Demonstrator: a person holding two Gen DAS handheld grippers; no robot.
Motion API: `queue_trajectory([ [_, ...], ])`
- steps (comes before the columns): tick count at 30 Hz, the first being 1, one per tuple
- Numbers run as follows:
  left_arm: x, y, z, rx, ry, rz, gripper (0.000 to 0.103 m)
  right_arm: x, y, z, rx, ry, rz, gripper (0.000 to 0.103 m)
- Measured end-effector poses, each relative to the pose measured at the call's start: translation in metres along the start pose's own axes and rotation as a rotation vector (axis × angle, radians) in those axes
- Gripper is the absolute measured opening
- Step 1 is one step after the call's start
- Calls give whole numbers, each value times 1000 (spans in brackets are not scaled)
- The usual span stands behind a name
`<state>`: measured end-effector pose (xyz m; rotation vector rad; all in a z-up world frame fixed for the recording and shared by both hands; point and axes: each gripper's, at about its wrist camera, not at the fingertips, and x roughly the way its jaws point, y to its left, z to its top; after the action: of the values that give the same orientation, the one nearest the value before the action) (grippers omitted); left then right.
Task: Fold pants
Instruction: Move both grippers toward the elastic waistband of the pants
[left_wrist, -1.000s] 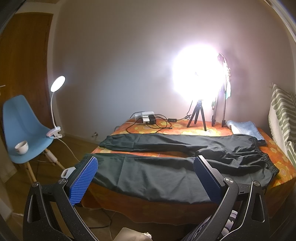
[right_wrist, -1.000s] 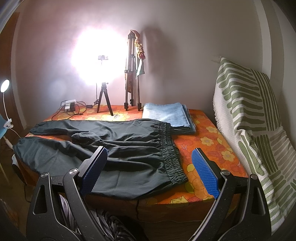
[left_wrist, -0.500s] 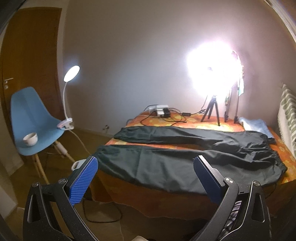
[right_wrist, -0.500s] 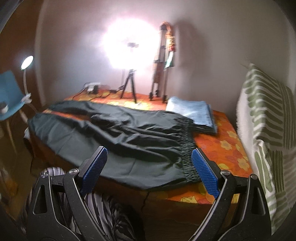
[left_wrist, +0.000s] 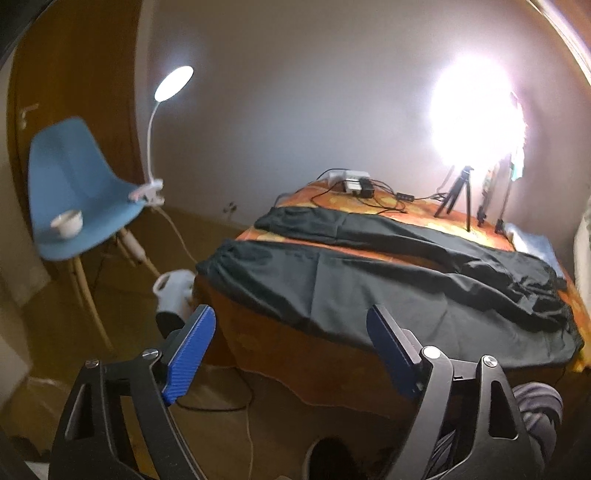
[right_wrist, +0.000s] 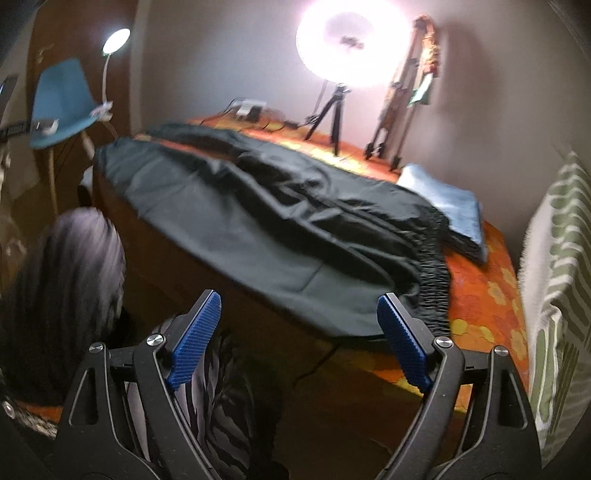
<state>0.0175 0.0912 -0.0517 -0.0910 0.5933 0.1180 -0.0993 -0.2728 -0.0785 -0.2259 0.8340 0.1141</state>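
Dark green fabric pants (left_wrist: 388, 280) lie spread flat, legs apart, on orange floral bedcover (right_wrist: 487, 295). I hold left gripper (left_wrist: 288, 350) and right gripper (right_wrist: 299, 336) empty, their jaws just narrowing slightly though wide apart. Approach step; next I must reach the near edge.

Dark green pants (right_wrist: 258, 221), orange floral bedspread (right_wrist: 487, 295), blue chair (left_wrist: 74, 177), green-striped blanket (right_wrist: 554, 258)

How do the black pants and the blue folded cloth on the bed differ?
The black pants lie spread out, legs apart; the blue folded cloth is a compact folded stack. The pants' near edge hangs over the bed side; the cloth sits back by the waistband. Both rest on the orange floral cover, untouched by either gripper.
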Motion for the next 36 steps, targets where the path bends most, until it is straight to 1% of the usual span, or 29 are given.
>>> queue_trajectory([
  [1, 4, 6, 0, -15, 6, 0, 84, 6, 4, 0, -17, 8, 1, 87],
  [3, 13, 15, 1, -36, 23, 10, 83, 19, 11, 0, -49, 32, 3, 80],
  [4, 17, 18, 2, -40, 31, 13, 83, 25, 13, 1, -58, 42, 7, 79],
  [14, 89, 56, 2, -95, 135, 36, 83, 79, 30, 14, -138, 122, 24, 79],
  [18, 114, 69, 4, -112, 161, 40, 83, 97, 43, 23, -205, 134, 24, 79],
  [24, 153, 91, 5, -172, 206, 39, 83, 120, 56, 28, -283, 170, 35, 79],
  [28, 171, 97, 4, -183, 225, 36, 83, 128, 64, 27, -327, 183, 16, 79],
  [30, 178, 99, 4, -189, 232, 33, 83, 131, 67, 29, -345, 188, 5, 70],
  [34, 190, 106, 3, -206, 238, 19, 83, 133, 69, 34, -350, 196, 14, 59],
  [35, 192, 107, 3, -209, 239, 17, 83, 132, 71, 35, -353, 197, 17, 48],
  [36, 194, 108, 3, -210, 239, 16, 83, 132, 72, 36, -355, 202, 15, 31],
])
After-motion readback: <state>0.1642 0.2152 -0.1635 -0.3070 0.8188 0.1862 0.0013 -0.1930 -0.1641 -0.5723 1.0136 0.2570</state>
